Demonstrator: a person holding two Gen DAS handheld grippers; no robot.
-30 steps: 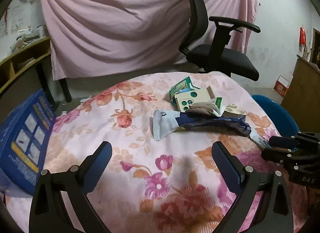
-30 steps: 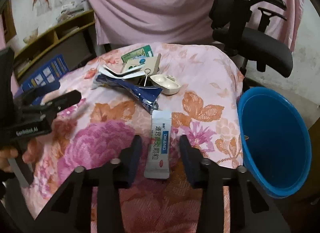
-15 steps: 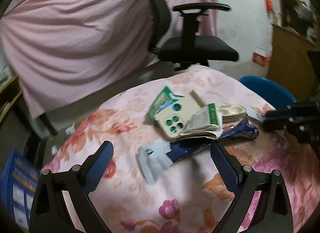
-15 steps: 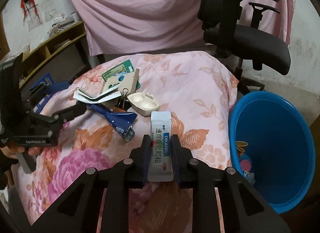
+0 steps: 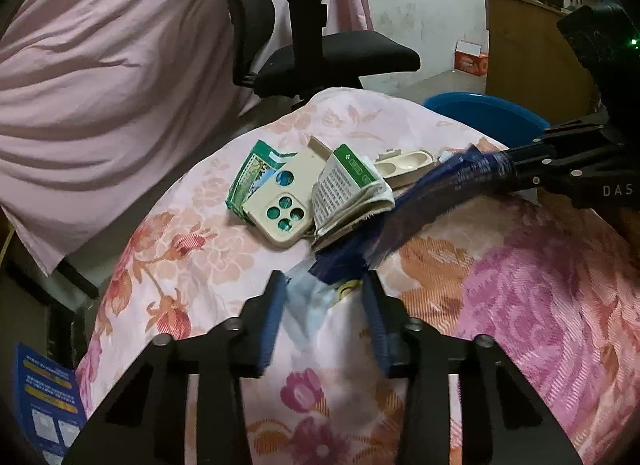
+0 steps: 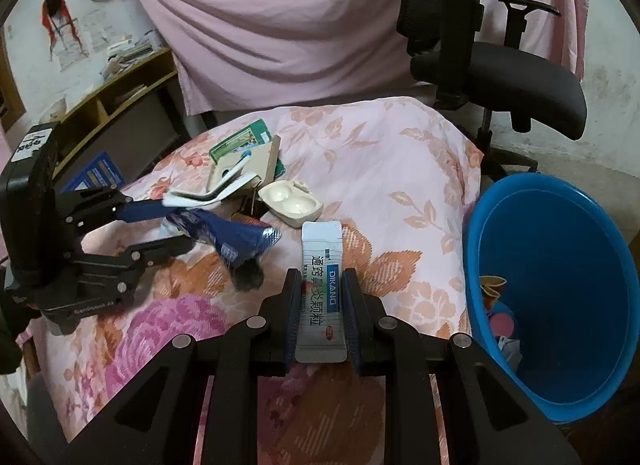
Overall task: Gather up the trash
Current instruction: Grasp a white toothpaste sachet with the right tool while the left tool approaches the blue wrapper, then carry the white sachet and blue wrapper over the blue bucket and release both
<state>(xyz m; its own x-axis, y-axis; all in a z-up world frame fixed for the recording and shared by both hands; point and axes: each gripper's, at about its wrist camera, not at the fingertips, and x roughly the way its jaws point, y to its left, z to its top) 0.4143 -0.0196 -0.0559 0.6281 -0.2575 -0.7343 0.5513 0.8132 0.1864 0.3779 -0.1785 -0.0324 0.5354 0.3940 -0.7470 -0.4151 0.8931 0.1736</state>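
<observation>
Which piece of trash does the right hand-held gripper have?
Start at the blue bin beside the flowered table. Just left of its rim, the right hand-held gripper is shut on a flat white sachet, the only piece with a blue stripe and printed lettering, apart from the pile.

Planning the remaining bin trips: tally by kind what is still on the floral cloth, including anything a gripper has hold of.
Sachets: 1, white sachet, clamped in the right gripper
Wrappers: 1, dark blue wrapper, between the left gripper fingers
Boxes: 2, green box, green-and-white carton
Phone cases: 1, cream phone case
Plastic trays: 1, cream tray
Total: 6
</observation>
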